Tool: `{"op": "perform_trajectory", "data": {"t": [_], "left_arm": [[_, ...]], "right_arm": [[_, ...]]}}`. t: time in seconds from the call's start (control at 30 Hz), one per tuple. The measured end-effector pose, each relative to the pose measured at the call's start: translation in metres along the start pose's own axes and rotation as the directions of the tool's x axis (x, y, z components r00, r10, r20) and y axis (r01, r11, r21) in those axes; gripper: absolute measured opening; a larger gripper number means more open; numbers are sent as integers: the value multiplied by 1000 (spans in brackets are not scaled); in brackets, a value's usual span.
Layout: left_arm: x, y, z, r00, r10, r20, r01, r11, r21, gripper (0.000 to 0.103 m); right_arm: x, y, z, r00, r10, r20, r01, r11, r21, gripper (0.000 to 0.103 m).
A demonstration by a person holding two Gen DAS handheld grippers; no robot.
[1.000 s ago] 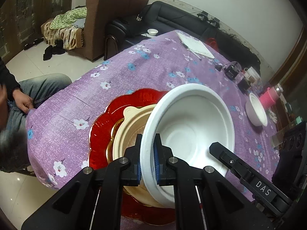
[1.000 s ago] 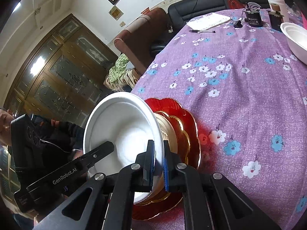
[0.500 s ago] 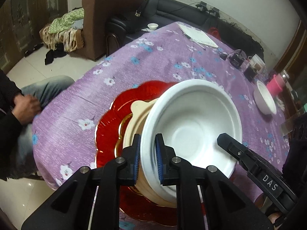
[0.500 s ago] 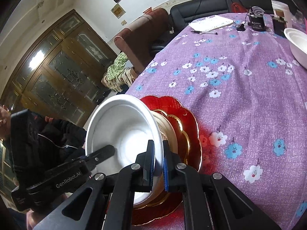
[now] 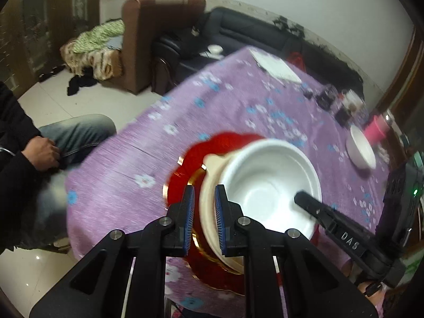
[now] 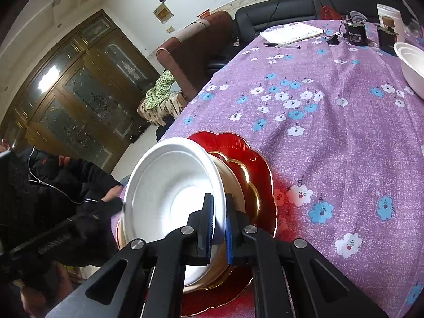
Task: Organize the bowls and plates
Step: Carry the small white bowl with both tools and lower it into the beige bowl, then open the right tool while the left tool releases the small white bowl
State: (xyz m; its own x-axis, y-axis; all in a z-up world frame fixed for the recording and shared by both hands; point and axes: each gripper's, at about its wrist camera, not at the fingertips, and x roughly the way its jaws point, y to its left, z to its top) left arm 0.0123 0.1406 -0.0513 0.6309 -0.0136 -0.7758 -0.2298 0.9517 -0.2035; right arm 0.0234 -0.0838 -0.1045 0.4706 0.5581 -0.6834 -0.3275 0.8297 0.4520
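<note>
A white bowl (image 5: 265,185) sits tilted on top of a cream bowl (image 5: 212,164), a gold plate (image 6: 251,185) and a red scalloped plate (image 5: 185,182) near the table's edge. My right gripper (image 6: 219,201) is shut on the white bowl's (image 6: 172,185) near rim. One of its fingers (image 5: 318,212) shows on the bowl's far side in the left wrist view. My left gripper (image 5: 204,193) has its blue pads slightly apart around the bowls' rim. A thin slit of red shows between the left pad and the rim. The picture there is motion-blurred.
A second white bowl (image 6: 410,66) stands far right beside a pink cup (image 5: 376,132). A notebook (image 6: 291,33), a pen and black devices lie at the far end of the purple flowered cloth (image 6: 344,145). A seated person (image 5: 39,153) is at the table's left edge.
My left gripper's pads have loosened from the white bowl's rim and the gripper has drawn back from the stack. My right gripper keeps its grip on the rim.
</note>
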Motion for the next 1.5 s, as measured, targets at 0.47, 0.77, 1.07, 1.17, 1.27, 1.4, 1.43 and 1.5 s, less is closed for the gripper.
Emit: {"op": "perform_trajectory", "data": {"t": [0.47,0.77,1.07,1.17,1.27,1.4,1.43,1.5], "left_arm": [[3,3,3,1000,-29,-8,29,999,-38,14],[1,-5,5,999,-31,-19,30,999,-40,14],[6,-11,8,999,-25,-30,24,999,-32,14],[8,-14,9,999,-19,-35,18,999,-27,14],[9,-17,8,999,-12,-39,11,1000,-26,14],[10,-26,9,999,-3,-43,2,1000,-12,14],[11,-29,10,999,-6,-44,6,1000,-6,14],[11,-39,10,999,-10,-44,11,1000,11,14]], "right_arm": [[-42,17,10,996,-26,86,40,985,-166,57],[-46,-16,16,982,-100,158,109,993,-49,57],[-31,-12,8,979,-140,151,156,983,-98,57],[-22,-12,11,978,-179,108,192,974,-124,57],[-18,-16,10,982,-161,96,172,978,-118,57],[-41,-30,19,978,-112,174,125,990,-65,57],[-49,-35,22,974,-114,198,127,991,-51,57],[-62,-48,29,965,-128,227,137,990,-25,57]]}}
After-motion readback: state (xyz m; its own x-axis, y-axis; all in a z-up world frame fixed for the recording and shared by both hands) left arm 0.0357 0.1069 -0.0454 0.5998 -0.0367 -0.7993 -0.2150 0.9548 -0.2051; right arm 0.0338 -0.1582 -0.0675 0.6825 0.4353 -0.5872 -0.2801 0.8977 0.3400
